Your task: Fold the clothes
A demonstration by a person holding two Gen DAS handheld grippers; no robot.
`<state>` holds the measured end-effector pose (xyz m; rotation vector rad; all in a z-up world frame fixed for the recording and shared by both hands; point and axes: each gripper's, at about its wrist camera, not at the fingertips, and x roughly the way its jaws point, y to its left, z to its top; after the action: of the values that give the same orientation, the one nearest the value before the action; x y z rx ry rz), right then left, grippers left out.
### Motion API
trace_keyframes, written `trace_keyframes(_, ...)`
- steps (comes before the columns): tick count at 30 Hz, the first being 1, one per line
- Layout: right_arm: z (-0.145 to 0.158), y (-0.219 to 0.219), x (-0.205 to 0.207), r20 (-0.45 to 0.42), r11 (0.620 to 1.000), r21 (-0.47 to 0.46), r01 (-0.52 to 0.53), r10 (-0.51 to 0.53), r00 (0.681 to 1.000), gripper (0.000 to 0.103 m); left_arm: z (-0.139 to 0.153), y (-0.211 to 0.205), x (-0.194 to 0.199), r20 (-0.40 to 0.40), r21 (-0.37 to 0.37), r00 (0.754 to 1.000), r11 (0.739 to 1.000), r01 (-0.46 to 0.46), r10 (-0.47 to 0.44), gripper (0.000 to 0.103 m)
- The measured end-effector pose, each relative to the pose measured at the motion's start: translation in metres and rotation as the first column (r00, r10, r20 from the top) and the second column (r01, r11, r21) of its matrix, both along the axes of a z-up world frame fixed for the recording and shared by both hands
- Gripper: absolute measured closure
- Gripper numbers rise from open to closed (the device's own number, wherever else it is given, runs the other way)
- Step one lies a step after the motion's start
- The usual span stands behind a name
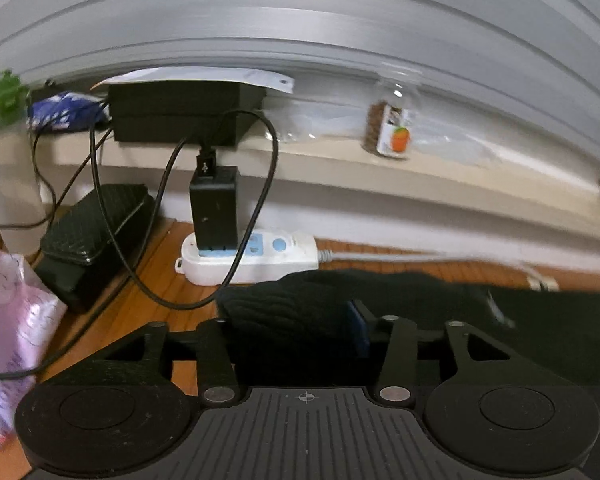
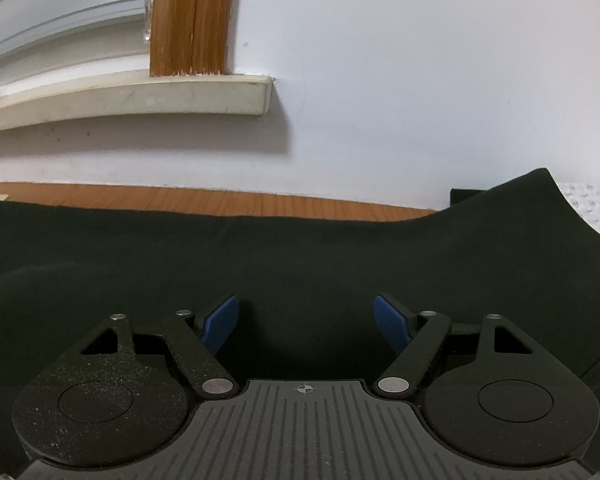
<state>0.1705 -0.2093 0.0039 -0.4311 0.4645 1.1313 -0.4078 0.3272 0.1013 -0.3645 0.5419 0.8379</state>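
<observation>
left gripper (image 1: 296, 332): angled down, jaws apart, only one blue pad visible | right gripper (image 2: 306, 322): angled down, jaws wide apart, nothing gripped

The right gripper (image 2: 306, 322) is hovering with its blue pads (image 2: 220, 322) standing wide apart over a dark garment (image 2: 300, 252) lying across the wooden floor (image 2: 220, 196), nothing between them.

Both wrist views look low, close over one dark garment (image 2: 300, 256) — facing the wall (image 2: 420, 80).
</observation>
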Motion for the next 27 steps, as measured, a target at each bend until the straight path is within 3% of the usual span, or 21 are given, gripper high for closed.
trace_keyframes(1,0.000,0.000,0.000,0.000,1.000,-0.002,-0.001,0.001,1.000,0.028,0.003,-0.003,-0.009,-0.001,0.007,1.000,1.000,0.009,-0.009,0.032)
trace_keyframes(7,0.000,0.000,0.000,0.000,1.000,0.001,0.000,0.000,1.000,0.028,0.020,-0.006,-0.059,0.013,0.005,1.000,1.000,-0.007,0.006,0.029)
trace_keyframes(10,0.000,0.000,-0.001,-0.001,1.000,0.004,-0.001,0.001,1.000,0.028,0.012,-0.017,-0.076,0.005,-0.009,1.000,1.000,-0.006,0.006,0.029)
trace_keyframes(12,0.000,0.000,-0.001,0.001,1.000,0.006,0.002,-0.002,1.000,0.028,0.002,-0.027,-0.086,0.040,-0.047,0.999,0.999,0.015,-0.013,0.029)
trace_keyframes(17,0.005,-0.005,-0.007,0.036,0.999,0.041,0.004,-0.005,0.999,0.028,-0.021,-0.047,-0.083,0.052,-0.093,0.997,0.994,0.059,-0.054,0.029)
trace_keyframes(20,0.016,-0.002,-0.030,0.121,0.996,0.079,-0.034,0.024,0.992,0.028,-0.021,-0.057,-0.074,0.031,-0.040,0.999,0.998,0.040,-0.039,0.028)
trace_keyframes(23,0.029,0.015,-0.070,0.148,0.986,0.088,-0.143,0.129,0.980,0.028,-0.023,-0.061,-0.066,0.014,-0.007,1.000,1.000,0.024,-0.024,0.026)
trace_keyframes(27,0.045,0.047,-0.155,0.175,0.931,0.144,-0.336,0.311,0.934,0.028,-0.026,-0.061,-0.065,0.027,-0.007,1.000,1.000,0.010,-0.010,0.026)
